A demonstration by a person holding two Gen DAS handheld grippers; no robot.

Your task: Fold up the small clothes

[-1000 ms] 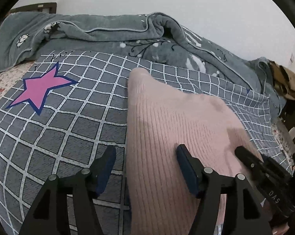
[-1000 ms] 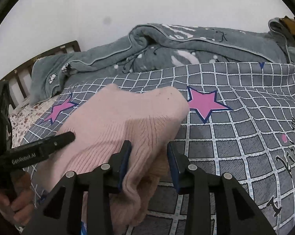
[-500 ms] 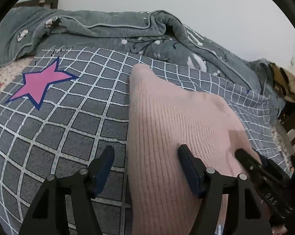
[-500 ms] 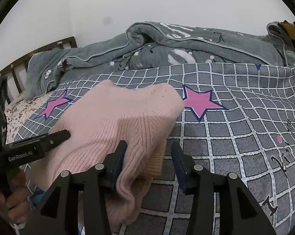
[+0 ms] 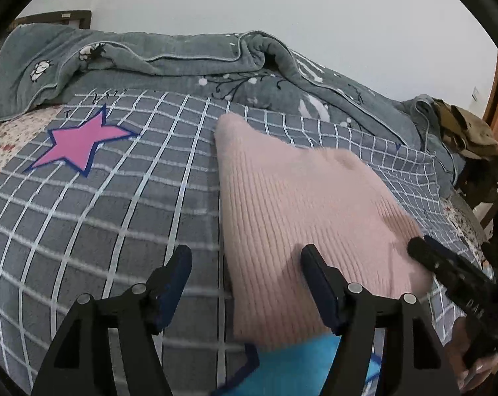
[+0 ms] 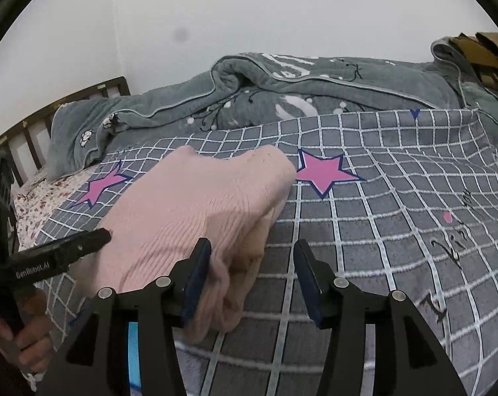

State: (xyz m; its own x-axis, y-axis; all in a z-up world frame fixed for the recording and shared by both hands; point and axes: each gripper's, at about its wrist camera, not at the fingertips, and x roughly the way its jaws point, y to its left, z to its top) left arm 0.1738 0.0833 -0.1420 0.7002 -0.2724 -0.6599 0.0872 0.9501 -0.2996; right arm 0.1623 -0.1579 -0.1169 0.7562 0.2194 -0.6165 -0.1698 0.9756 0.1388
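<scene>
Right wrist view: right gripper (image 6: pixel 252 277) jaws opening, pink knit garment (image 6: pixel 196 211) edge between them, pads off it. Left gripper (image 5: pixel 245 283) spread wide, straddling the garment's left edge, gripping nothing. Garment lies folded on checked blanket (image 6: pixel 381 217); grey quilt (image 6: pixel 315 99) behind.

A plain white wall (image 6: pixel 282 10) rises behind the bed (image 6: pixel 397 231), with its grey checked cover. A dark wooden headboard (image 6: pixel 34 125) stands at its left edge.

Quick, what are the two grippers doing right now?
Left gripper: open, holding nothing, astride the pink sweater's edge.
Right gripper: opening, letting go of the sweater.
</scene>
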